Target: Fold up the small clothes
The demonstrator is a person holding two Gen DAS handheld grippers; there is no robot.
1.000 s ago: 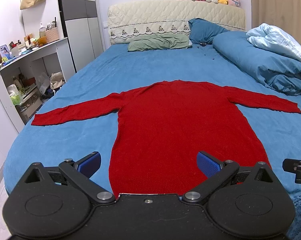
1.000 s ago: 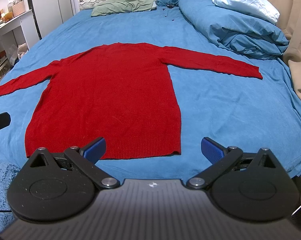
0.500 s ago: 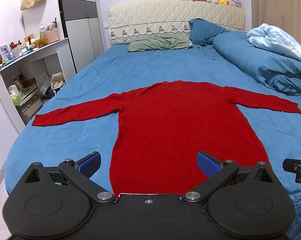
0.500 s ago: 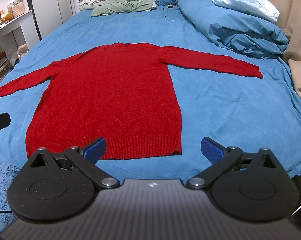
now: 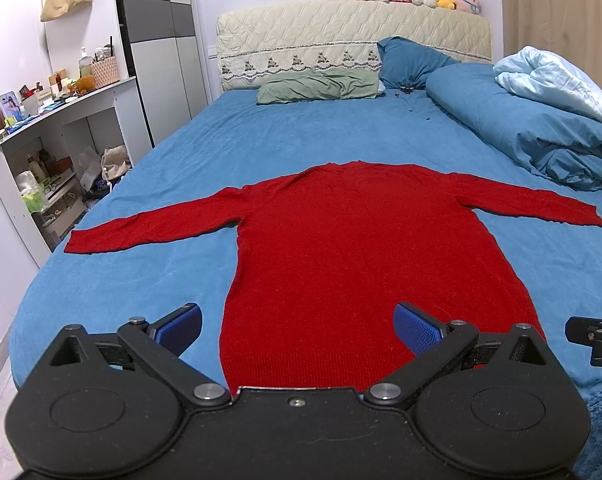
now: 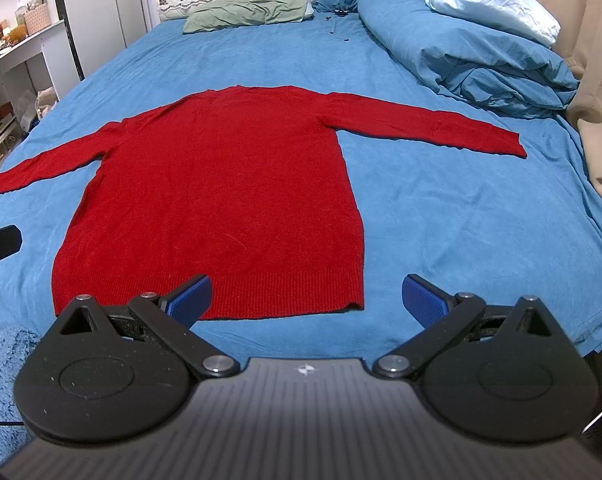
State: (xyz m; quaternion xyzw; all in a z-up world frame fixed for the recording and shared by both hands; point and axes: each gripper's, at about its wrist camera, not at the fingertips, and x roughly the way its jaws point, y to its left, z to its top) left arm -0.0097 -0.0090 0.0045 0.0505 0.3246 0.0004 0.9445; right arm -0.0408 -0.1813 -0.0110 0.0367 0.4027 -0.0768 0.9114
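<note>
A red long-sleeved sweater (image 5: 357,248) lies flat on the blue bed, hem toward me, both sleeves spread out to the sides; it also shows in the right wrist view (image 6: 229,192). My left gripper (image 5: 299,326) is open and empty, hovering above the hem near its left corner. My right gripper (image 6: 307,294) is open and empty, hovering above the hem's right corner (image 6: 355,304). Neither gripper touches the cloth.
The blue bed sheet (image 5: 341,140) carries a rolled blue duvet (image 5: 533,128) at the right and pillows (image 5: 321,86) at the headboard. A white desk with shelves (image 5: 53,136) stands left of the bed. A curtain (image 6: 597,80) hangs at the right.
Both grippers have drifted very slightly; the sweater lies as before and both stay open.
</note>
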